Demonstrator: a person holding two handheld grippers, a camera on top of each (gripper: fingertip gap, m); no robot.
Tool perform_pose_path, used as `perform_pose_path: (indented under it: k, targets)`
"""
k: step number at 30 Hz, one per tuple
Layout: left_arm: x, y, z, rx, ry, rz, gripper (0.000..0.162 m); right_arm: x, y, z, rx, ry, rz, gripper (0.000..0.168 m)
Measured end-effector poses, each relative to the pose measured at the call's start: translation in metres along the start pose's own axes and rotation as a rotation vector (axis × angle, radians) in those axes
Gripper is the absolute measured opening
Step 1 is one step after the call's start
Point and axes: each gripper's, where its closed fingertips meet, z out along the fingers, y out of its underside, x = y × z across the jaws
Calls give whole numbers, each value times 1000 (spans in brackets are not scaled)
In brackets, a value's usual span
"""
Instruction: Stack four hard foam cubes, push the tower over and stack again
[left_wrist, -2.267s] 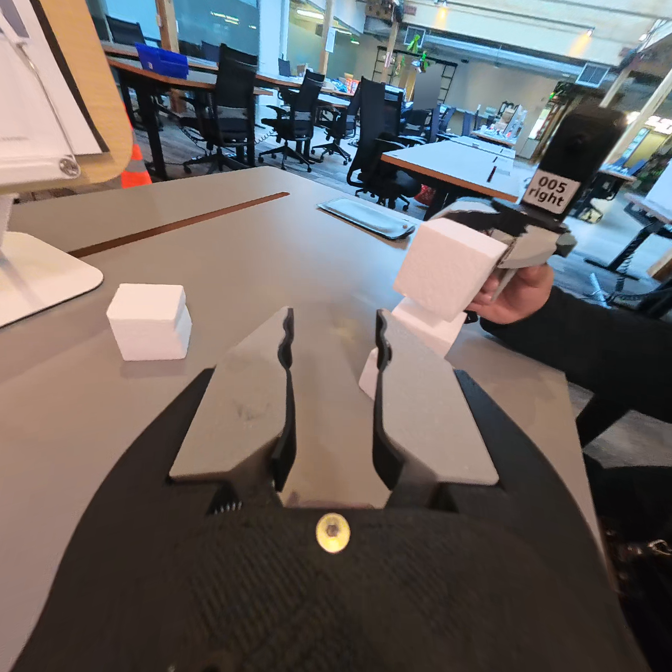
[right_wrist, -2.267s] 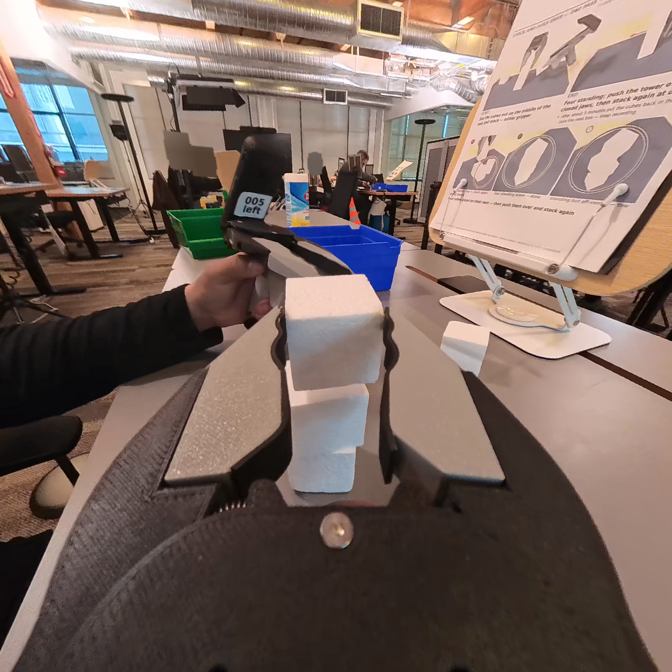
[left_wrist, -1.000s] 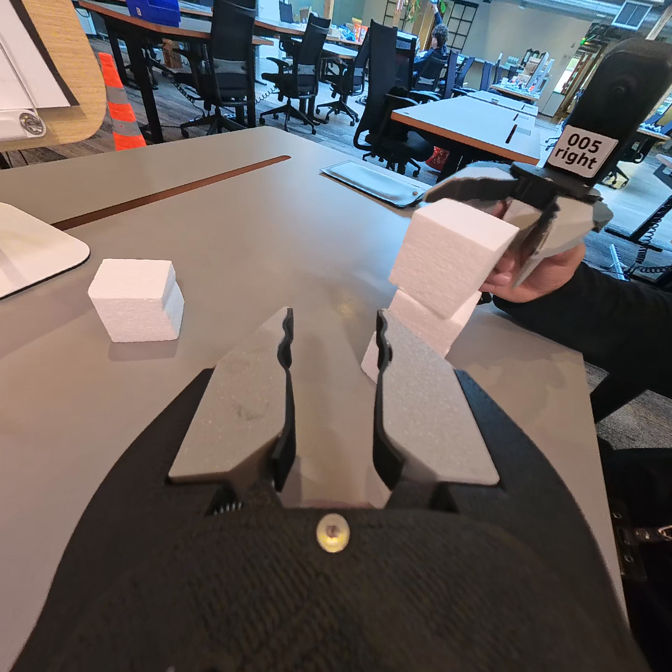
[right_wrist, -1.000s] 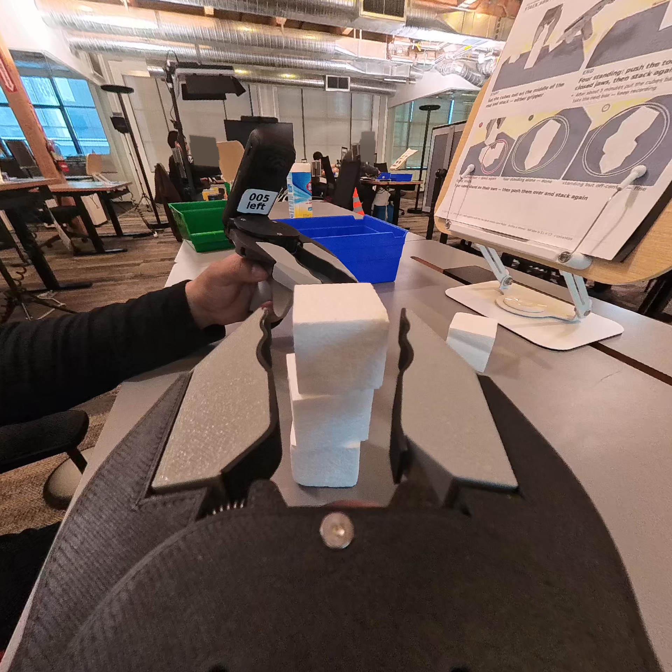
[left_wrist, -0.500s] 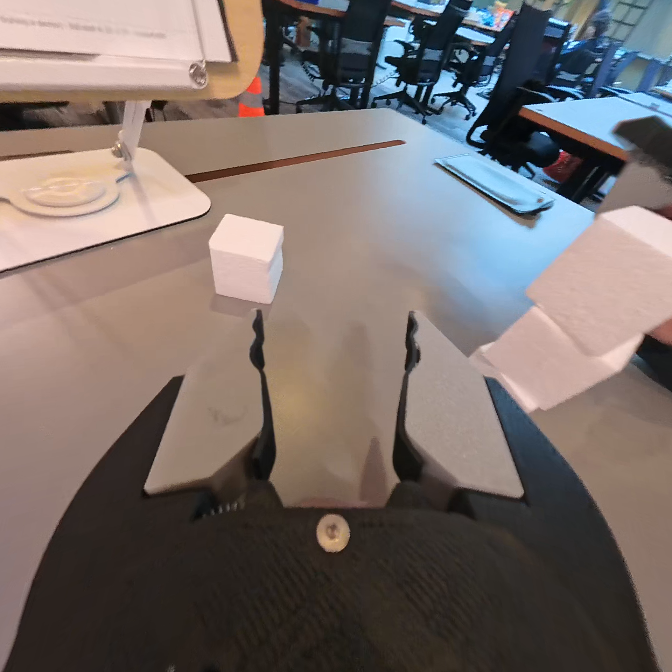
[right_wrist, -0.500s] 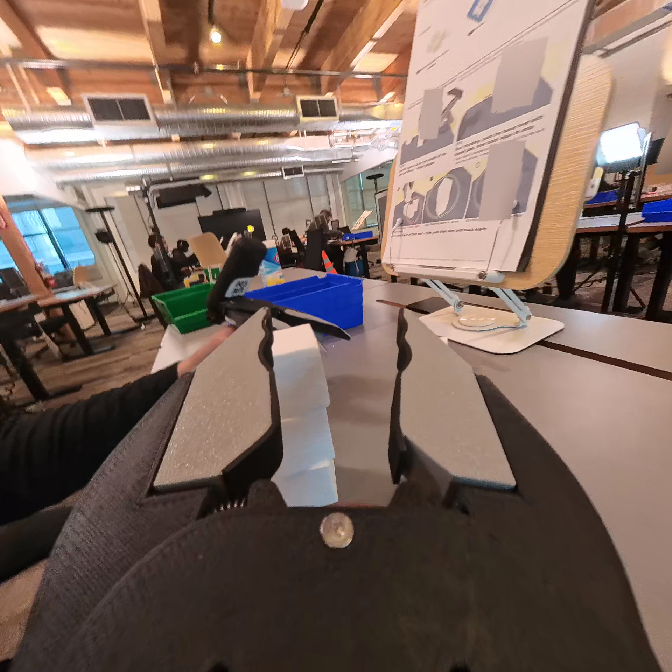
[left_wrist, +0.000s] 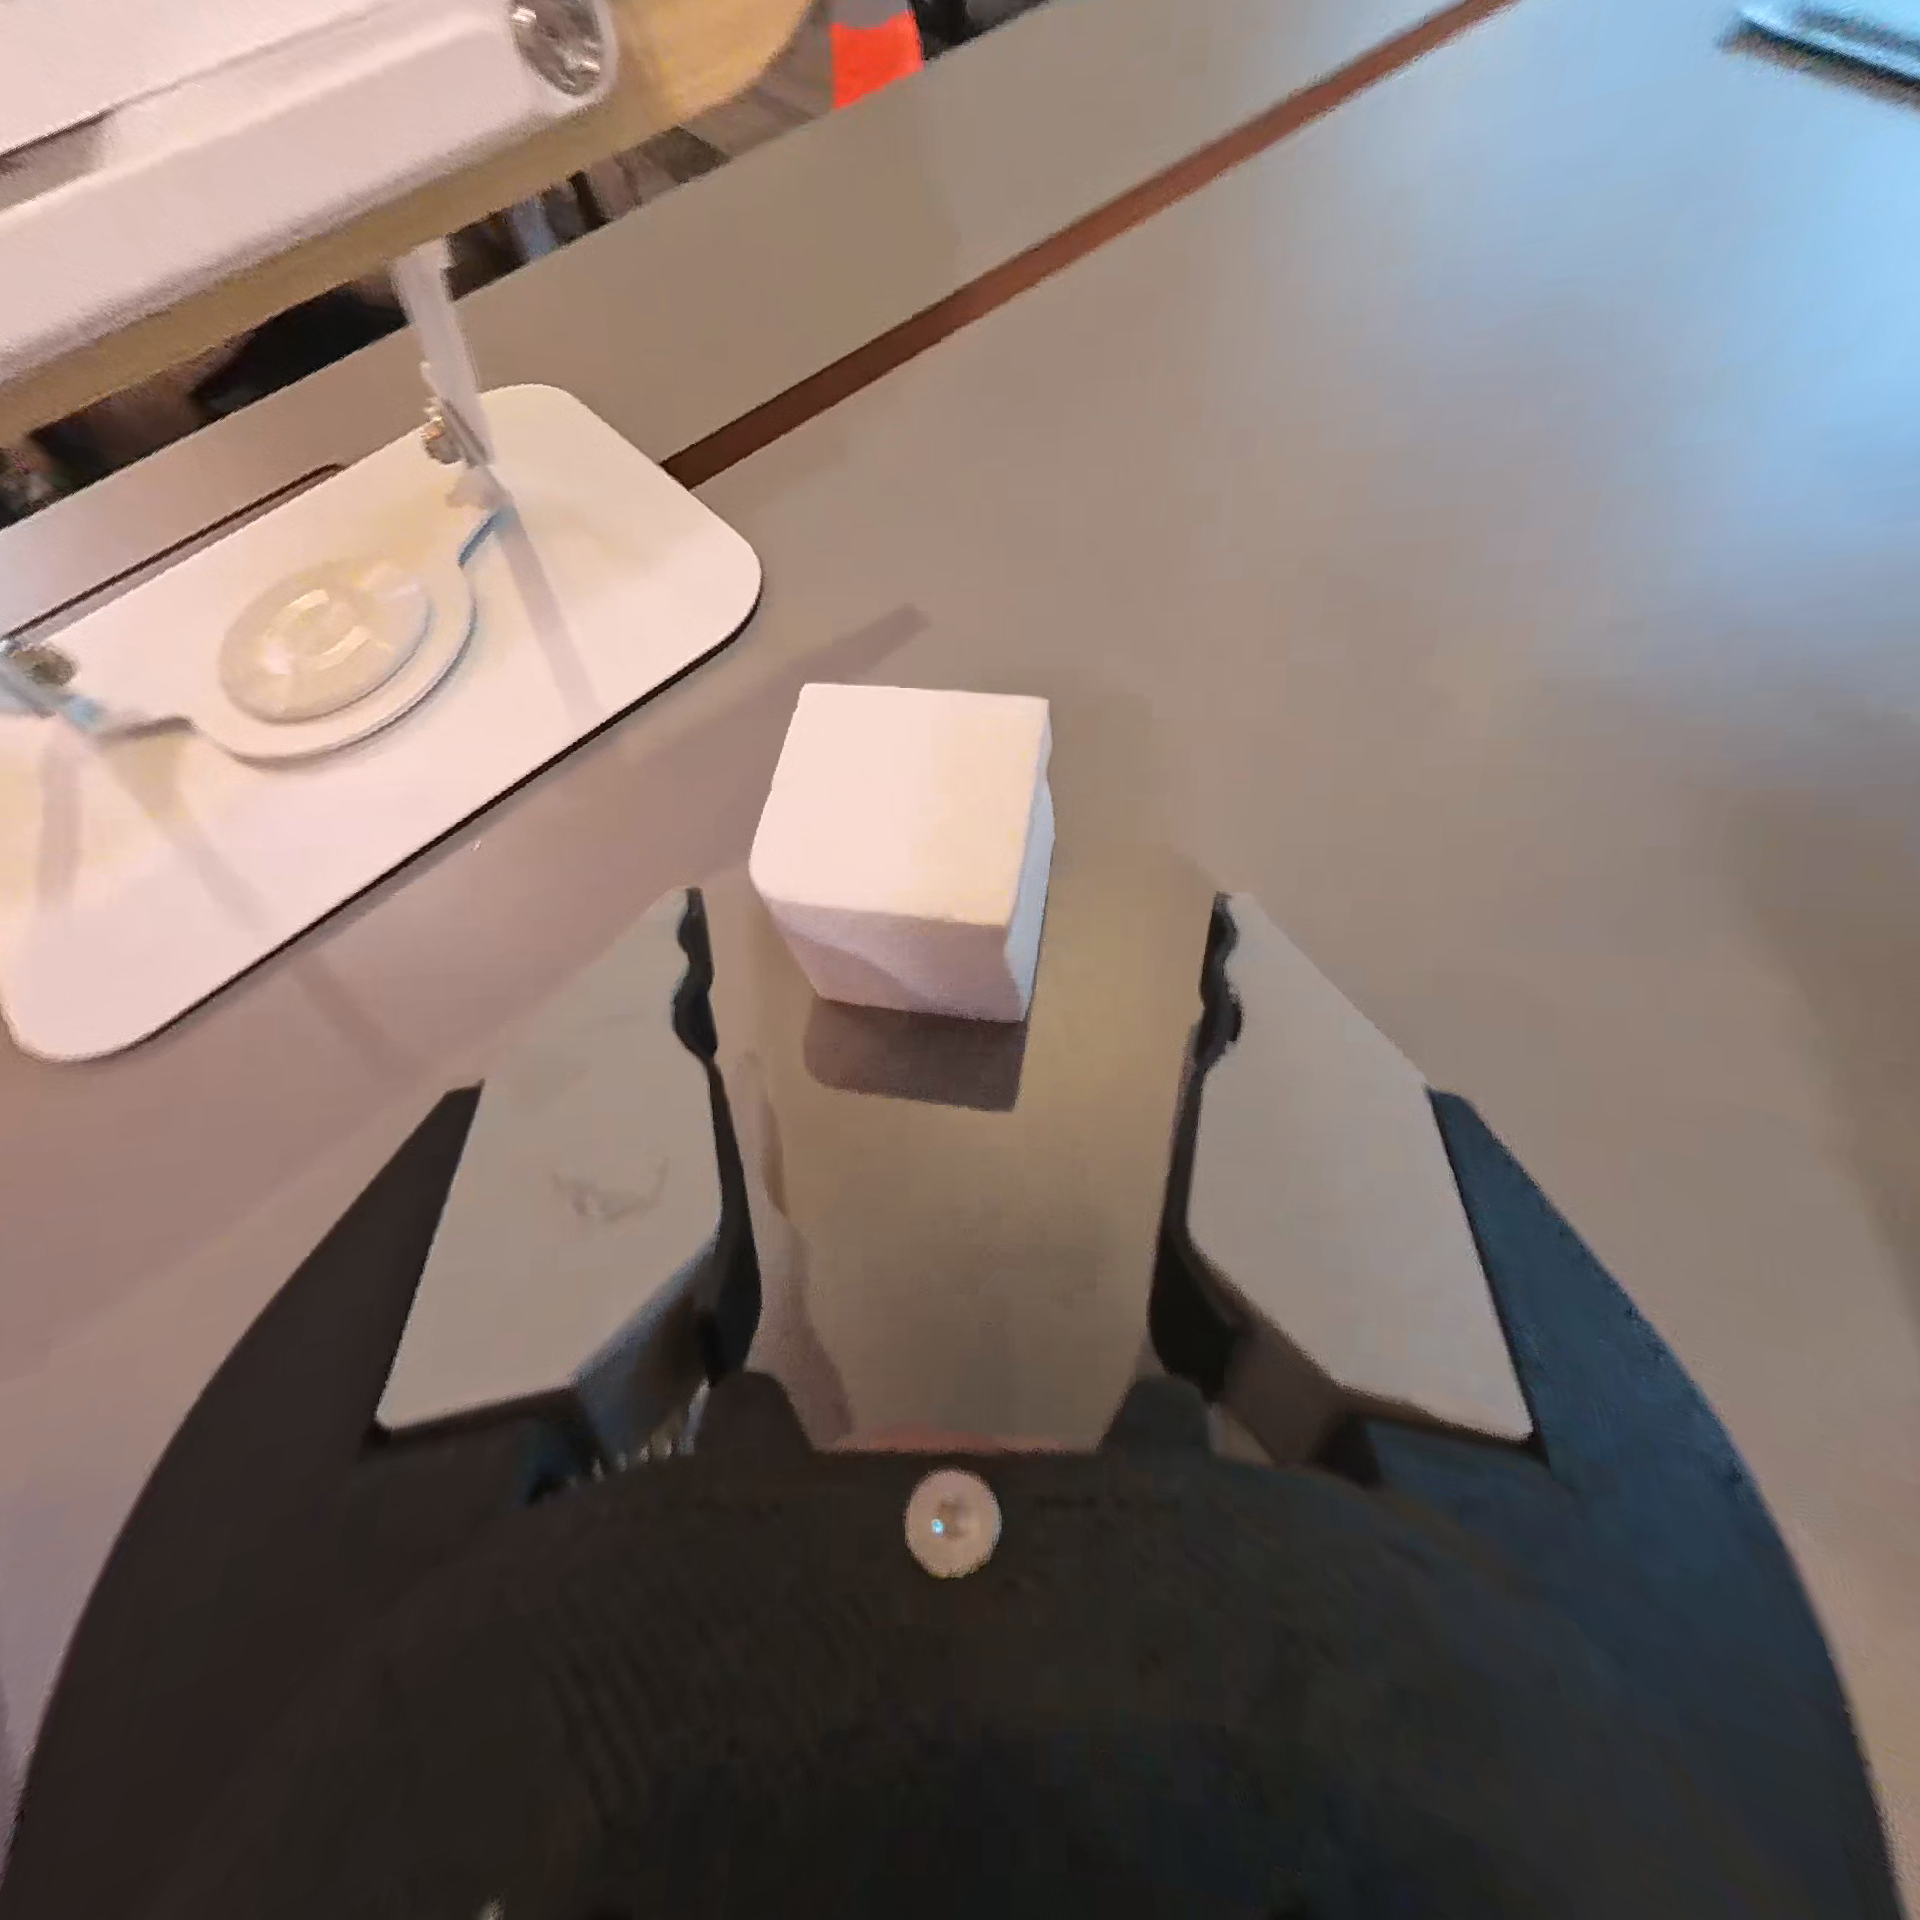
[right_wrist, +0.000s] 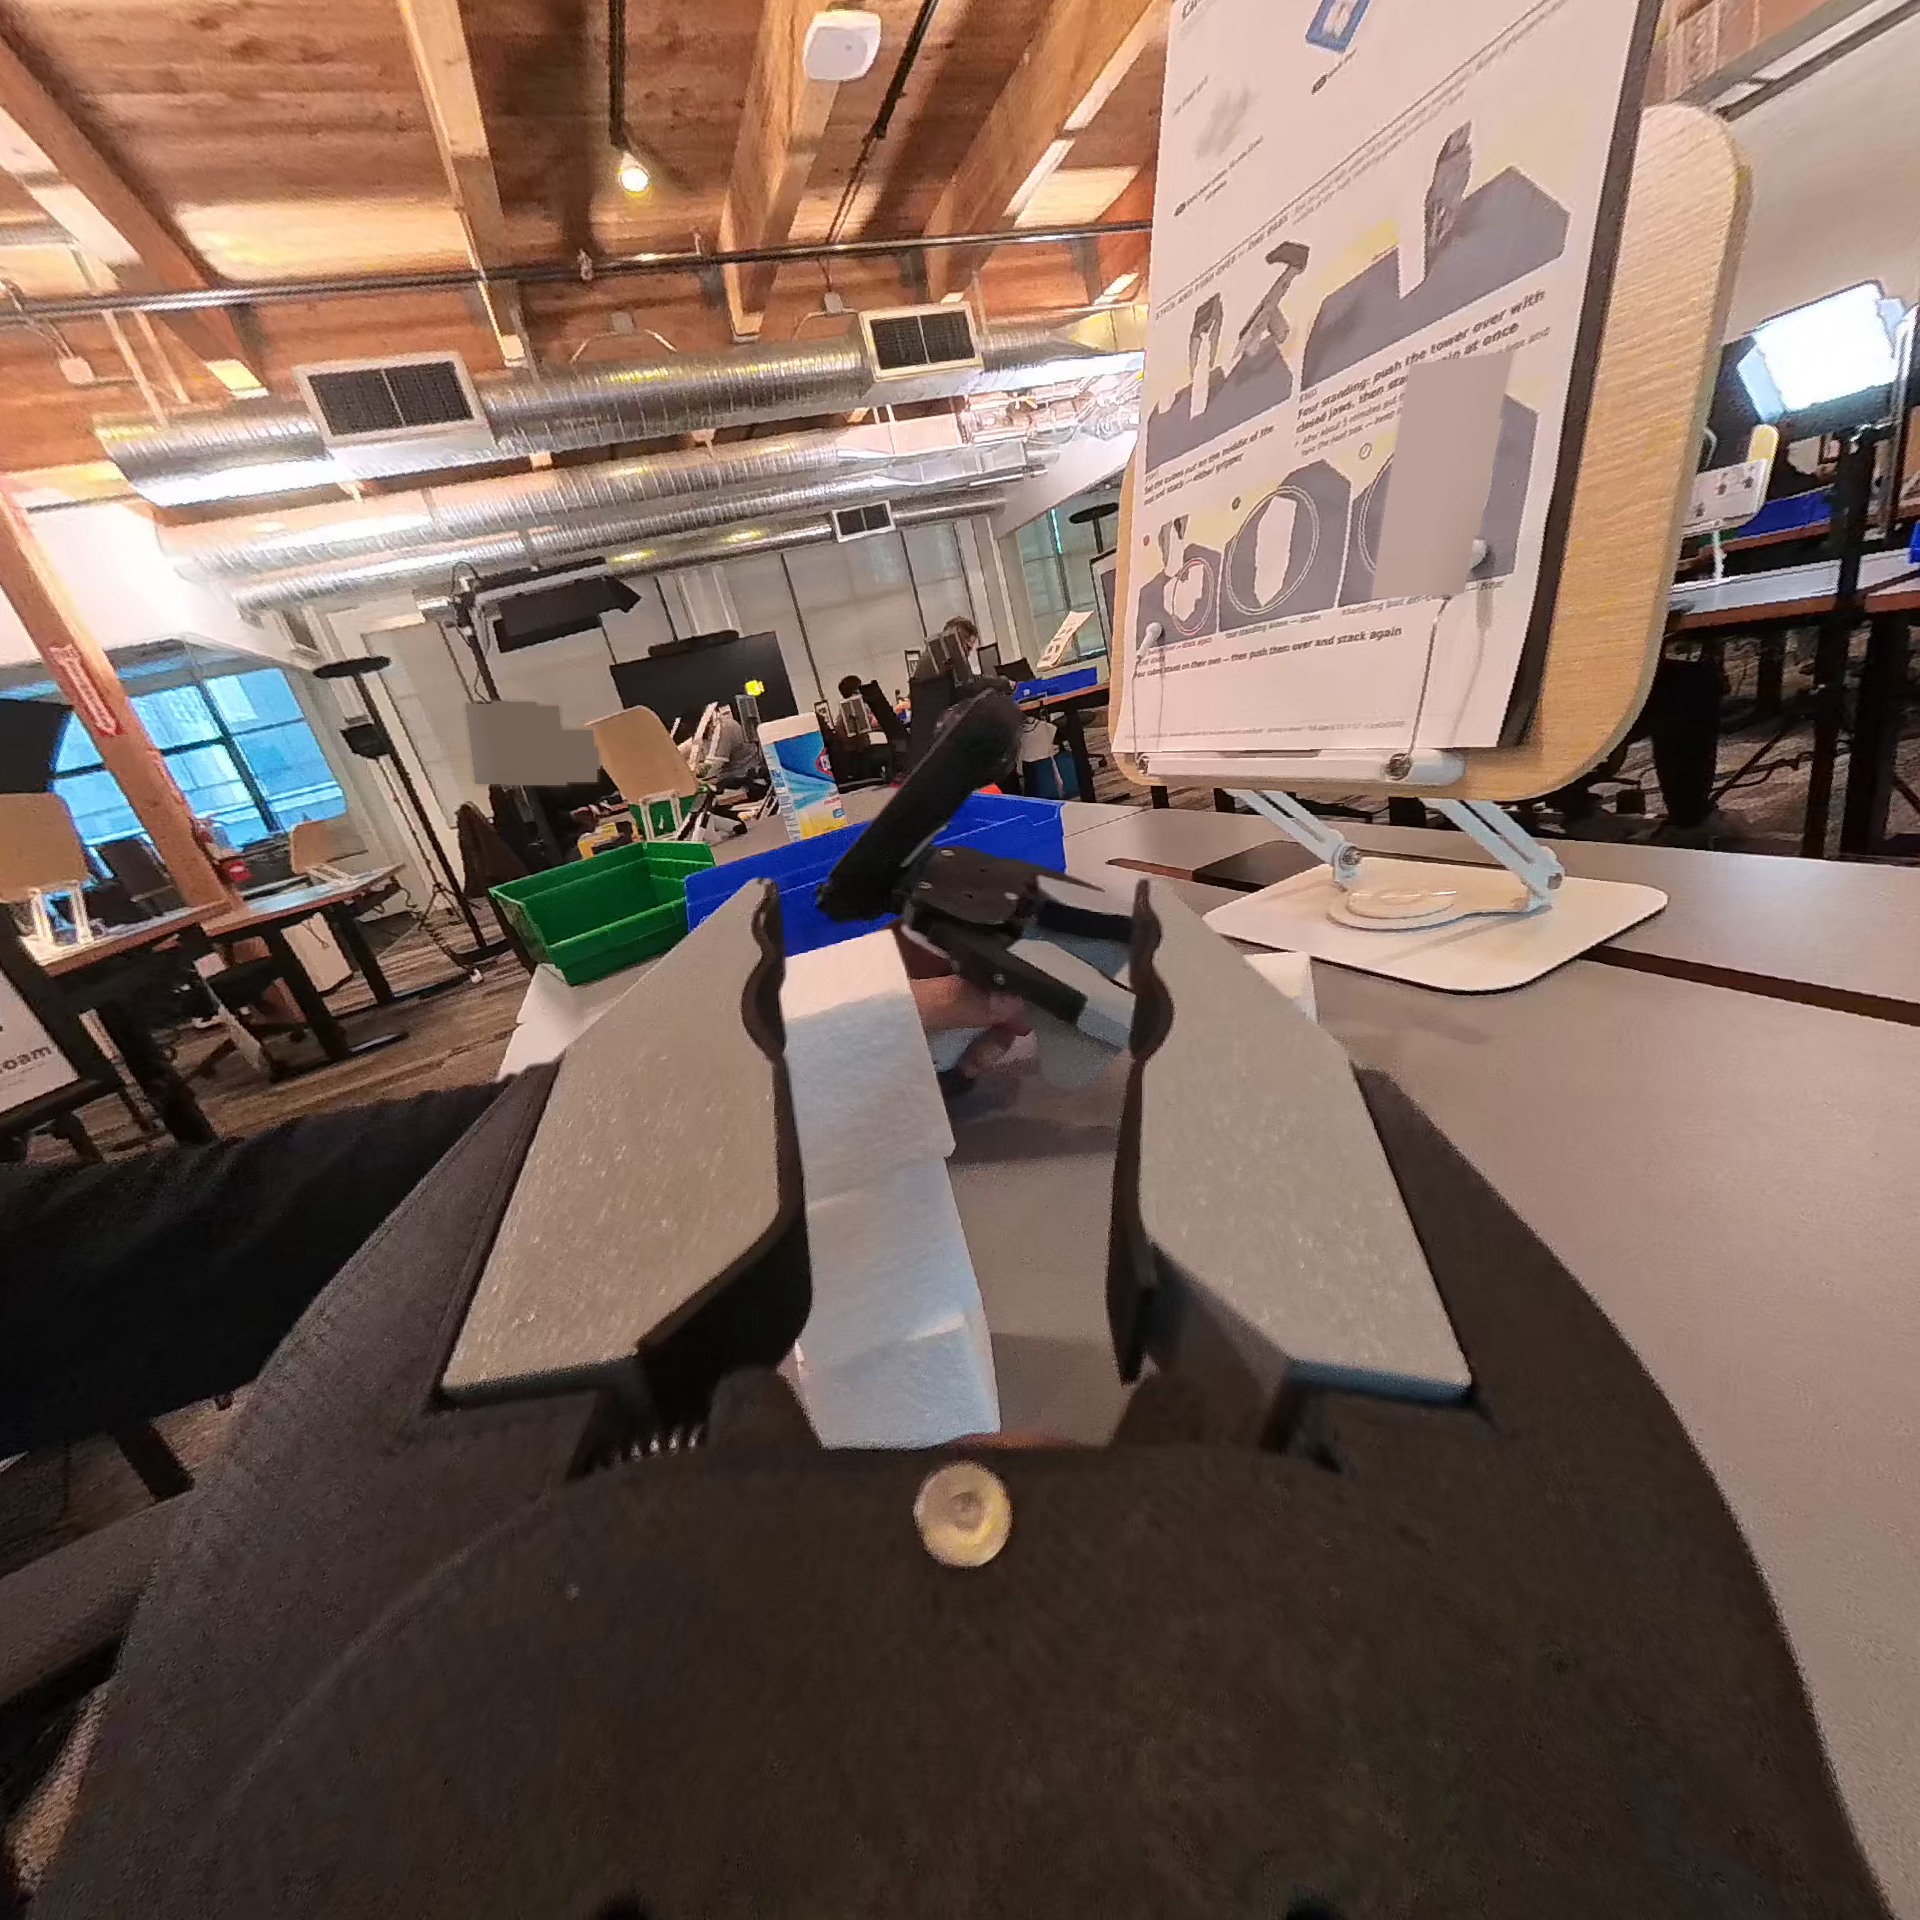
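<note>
In the left wrist view, the white flat base (left_wrist: 312, 717) of a document stand lies at the left on the grey, faintly glossy surface (left_wrist: 1455, 520), with a thin metal leg rising from a round disc on it. To its right a single white foam cube (left_wrist: 904, 847) sits upright on the surface, square-edged and matte, its dim reflection just below it. The left claw (left_wrist: 956, 935) hovers with its jaws spread wide and empty; the cube lies just ahead of the tips, between their lines and nearer the left-hand tip, touching neither. The fingers (left_wrist: 582, 1195) are flat grey plates with a fine grainy skin and wavy black inner edges, set in a black textured body.

In the right wrist view, green (right_wrist: 603, 904) and blue (right_wrist: 883, 852) plastic bins stand at the far left of the surface. The right claw (right_wrist: 951, 935) is also wide and holds nothing. A stack of three foam cubes (right_wrist: 883, 1195) stands between its fingers, close against the left-hand one, with a clear gap to the other; whether foam and finger touch cannot be told. Beyond, the left claw reaches down toward the lone cube, which peeks out past the right-hand finger. At the right a wood-backed board with a printed sheet (right_wrist: 1403, 416) leans on its stand.
</note>
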Motion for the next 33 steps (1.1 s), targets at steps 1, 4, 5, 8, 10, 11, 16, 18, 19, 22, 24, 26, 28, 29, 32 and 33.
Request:
perform_pose_path:
  k: [1, 4, 5, 8, 10, 11, 16, 18, 19, 22, 24, 26, 28, 29, 32, 33]
  targets:
    - [0, 1, 4, -10, 24, 25, 91, -1, 1, 0, -2, -5, 5, 64]
    - [-7, 7, 15, -52, 59, 80, 89, -2, 1, 1, -2, -19, 18, 65]
    - [-10, 8, 18, -62, 62, 86, 84, -3, 1, 2, -4, -23, 20, 65]
    - [-9, 9, 22, -79, 129, 54, 55, -4, 5, 3, -20, -28, 14, 65]
    - [-2, 10, 19, -74, 183, 48, 54, -5, 5, 3, -23, -34, 10, 65]
    - [0, 11, 16, -71, 188, 53, 54, -6, 4, 3, -20, -38, 8, 64]
    - [12, -6, -23, 77, 304, -24, 54, -8, -7, -4, 16, -43, -16, 62]
    - [23, -22, -53, 197, 415, -69, 54, -8, -12, -8, 35, -51, -25, 62]
    - [30, -30, -71, 257, 478, -85, 54, -9, -14, -9, 43, -57, -28, 62]
    - [57, -46, -130, 426, 680, -77, 54, -17, -16, -11, 48, -119, -22, 62]
    - [77, -48, -168, 507, 785, -15, 54, -26, -14, -10, 40, -160, -29, 64]
    - [98, -46, -201, 558, 850, 68, 54, -36, -10, -8, 18, -195, -56, 66]
    - [117, -39, -224, 586, 886, 143, 55, -50, -6, -6, -7, -243, -95, 67]
    - [124, -35, -229, 586, 882, 171, 55, -58, -4, -5, -16, -268, -115, 67]
    - [141, -24, -230, 553, 834, 243, 55, -82, 1, -2, -38, -336, -161, 67]
    - [147, -22, -231, 554, 831, 261, 55, -90, 3, -1, -44, -355, -175, 67]
